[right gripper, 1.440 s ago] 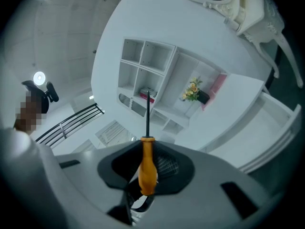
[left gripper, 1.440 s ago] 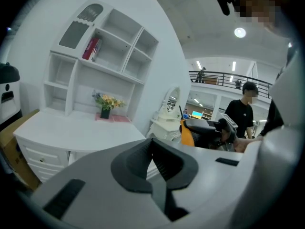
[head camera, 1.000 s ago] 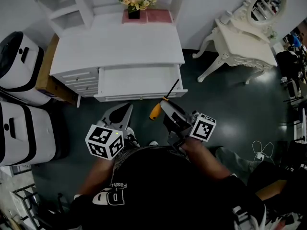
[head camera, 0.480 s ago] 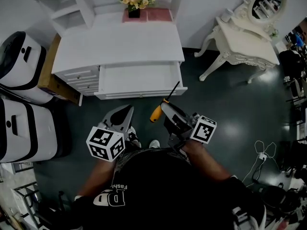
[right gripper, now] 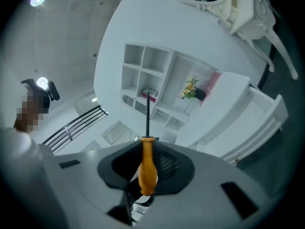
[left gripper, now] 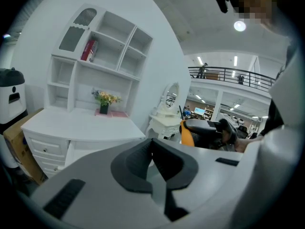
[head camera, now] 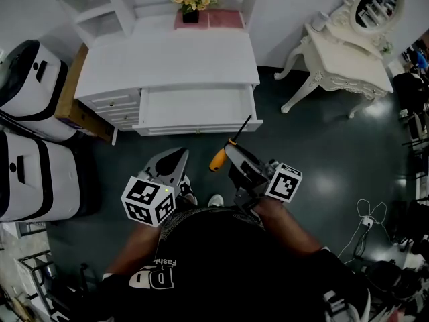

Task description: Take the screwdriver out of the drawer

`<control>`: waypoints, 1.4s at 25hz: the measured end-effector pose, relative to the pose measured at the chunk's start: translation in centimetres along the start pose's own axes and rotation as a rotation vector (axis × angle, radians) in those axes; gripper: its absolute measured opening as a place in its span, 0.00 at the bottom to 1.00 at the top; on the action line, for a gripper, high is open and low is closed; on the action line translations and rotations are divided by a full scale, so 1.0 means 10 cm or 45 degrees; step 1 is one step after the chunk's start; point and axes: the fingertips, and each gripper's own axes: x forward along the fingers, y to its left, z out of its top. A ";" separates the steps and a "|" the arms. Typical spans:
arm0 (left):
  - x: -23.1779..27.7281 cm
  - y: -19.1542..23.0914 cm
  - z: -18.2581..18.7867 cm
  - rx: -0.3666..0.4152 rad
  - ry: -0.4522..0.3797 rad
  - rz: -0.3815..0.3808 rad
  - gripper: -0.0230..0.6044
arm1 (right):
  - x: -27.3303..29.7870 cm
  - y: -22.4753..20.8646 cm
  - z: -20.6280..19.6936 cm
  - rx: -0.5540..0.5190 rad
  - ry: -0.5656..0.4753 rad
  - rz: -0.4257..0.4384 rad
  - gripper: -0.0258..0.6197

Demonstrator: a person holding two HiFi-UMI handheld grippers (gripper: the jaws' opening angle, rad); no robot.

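Barely anything shifts from a second ago: the screwdriver (head camera: 219,157) hangs in the same spot before us, while the white tabletop (head camera: 167,59) slides a touch up the head view.
Our right tool (right gripper: 147,175) pinches the orange handle, with the black shaft aimed toward the open drawer (head camera: 198,131) and clear of its front. We judge the step nearly done, so we keep the squeeze firm and draw straight back. Our left tool (left gripper: 153,160) is pressed together on nothing, just beside.

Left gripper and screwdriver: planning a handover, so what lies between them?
Nothing: in the head view only bare dark floor separates the left gripper from the screwdriver held by the right gripper.
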 end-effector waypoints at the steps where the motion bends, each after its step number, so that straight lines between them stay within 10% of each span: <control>1: 0.00 0.00 0.00 0.003 0.001 0.001 0.06 | 0.00 0.00 0.00 0.000 -0.001 0.001 0.16; 35: 0.02 -0.02 0.06 0.012 -0.004 -0.016 0.06 | 0.03 0.02 0.04 -0.015 0.008 0.002 0.16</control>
